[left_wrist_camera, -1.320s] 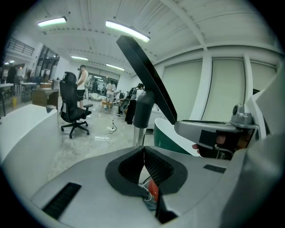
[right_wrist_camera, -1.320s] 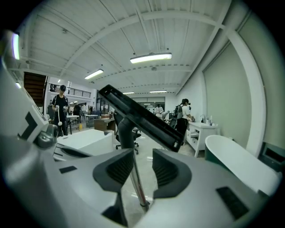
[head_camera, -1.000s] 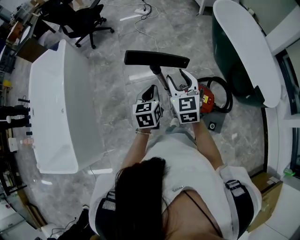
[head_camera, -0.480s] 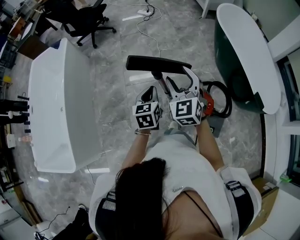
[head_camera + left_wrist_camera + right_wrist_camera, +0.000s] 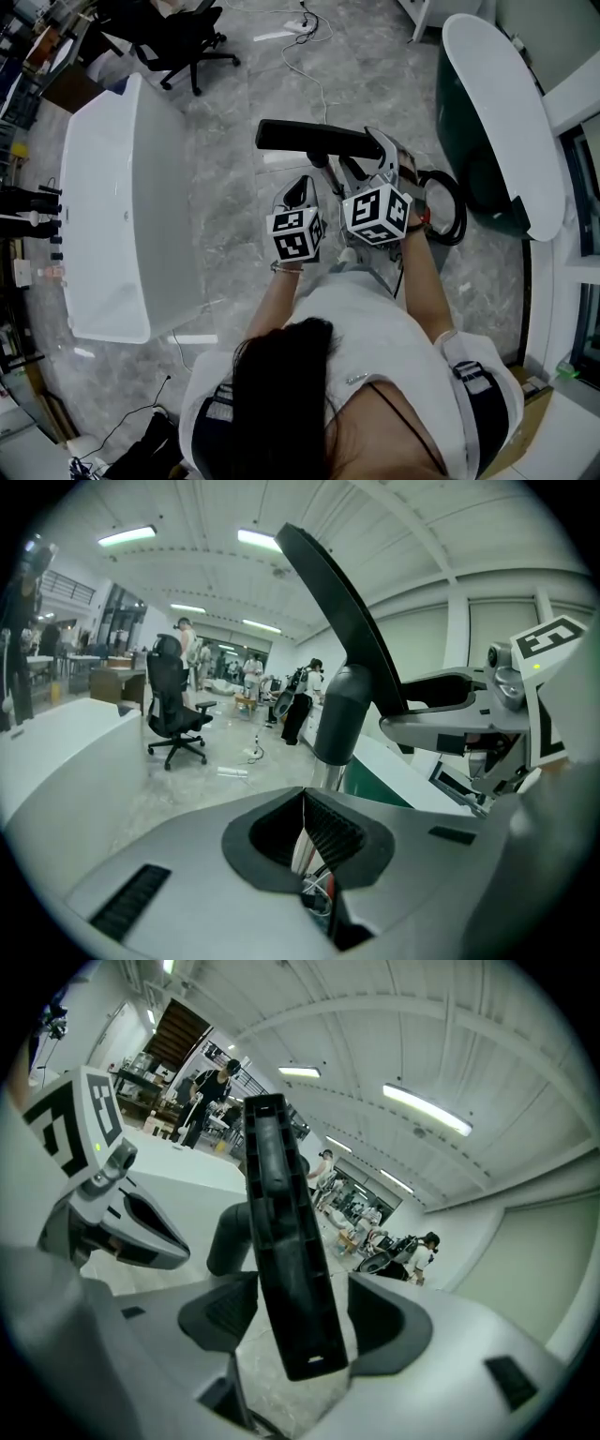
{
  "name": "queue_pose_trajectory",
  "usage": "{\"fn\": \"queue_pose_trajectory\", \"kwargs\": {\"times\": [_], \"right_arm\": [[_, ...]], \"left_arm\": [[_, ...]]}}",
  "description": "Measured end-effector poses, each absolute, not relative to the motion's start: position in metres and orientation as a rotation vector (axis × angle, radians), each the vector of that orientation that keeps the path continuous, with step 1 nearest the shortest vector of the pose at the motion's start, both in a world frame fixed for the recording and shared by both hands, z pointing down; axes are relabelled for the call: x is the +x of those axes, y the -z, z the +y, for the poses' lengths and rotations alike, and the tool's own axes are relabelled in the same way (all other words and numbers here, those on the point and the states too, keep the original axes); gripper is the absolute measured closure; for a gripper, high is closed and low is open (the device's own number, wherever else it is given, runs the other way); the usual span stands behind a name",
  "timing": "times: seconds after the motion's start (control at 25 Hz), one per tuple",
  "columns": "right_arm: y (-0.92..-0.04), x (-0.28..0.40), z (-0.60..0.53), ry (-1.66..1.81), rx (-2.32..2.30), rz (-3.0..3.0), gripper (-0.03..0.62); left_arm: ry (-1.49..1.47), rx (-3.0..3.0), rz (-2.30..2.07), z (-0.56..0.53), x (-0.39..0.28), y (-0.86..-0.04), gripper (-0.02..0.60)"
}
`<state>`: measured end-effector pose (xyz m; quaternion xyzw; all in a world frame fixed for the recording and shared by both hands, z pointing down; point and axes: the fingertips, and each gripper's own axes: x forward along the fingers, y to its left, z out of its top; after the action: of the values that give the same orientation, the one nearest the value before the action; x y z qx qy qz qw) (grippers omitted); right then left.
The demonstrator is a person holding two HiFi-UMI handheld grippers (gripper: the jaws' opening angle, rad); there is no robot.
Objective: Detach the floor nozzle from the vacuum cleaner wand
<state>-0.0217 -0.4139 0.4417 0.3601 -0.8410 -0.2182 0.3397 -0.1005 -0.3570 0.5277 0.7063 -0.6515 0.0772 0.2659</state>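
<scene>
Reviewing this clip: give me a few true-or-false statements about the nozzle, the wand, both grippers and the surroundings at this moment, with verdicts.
1. The floor nozzle is attached to the wand. True.
2. The right gripper is clamped on the nozzle. False: its jaws have just been opening and stand wide apart, with the nozzle's end between them, not gripped.
3. The left gripper has its jaws closed. True.
4. The office chair is white. False: it is black.
</scene>
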Motion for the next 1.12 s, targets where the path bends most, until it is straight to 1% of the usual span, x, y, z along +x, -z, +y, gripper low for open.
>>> {"fn": "queue_pose_trajectory", "kwargs": {"times": [0.16,0.88,0.92,0.96,1.12], "right_arm": [[-0.441,-0.028,-0.422,0.59,0.899,-2.188,0.301],[-0.454,-0.054,-0.433,0.68,0.761,-2.145,0.304],[-0.455,-0.055,-0.434,0.684,0.763,-2.142,0.315],[-0.455,-0.055,-0.434,0.69,0.766,-2.136,0.353],[-0.456,-0.055,-0.434,0.696,0.752,-2.122,0.37]], "left_arm": [[-0.249,1.92,-1.782,-0.362,-0.103,-0.526,0.577],[-0.23,1.904,-1.79,-0.368,-0.113,-0.532,0.577],[-0.23,1.905,-1.789,-0.367,-0.113,-0.532,0.577],[-0.229,1.906,-1.789,-0.367,-0.114,-0.532,0.577],[-0.225,1.914,-1.778,-0.366,-0.114,-0.532,0.577]]}}
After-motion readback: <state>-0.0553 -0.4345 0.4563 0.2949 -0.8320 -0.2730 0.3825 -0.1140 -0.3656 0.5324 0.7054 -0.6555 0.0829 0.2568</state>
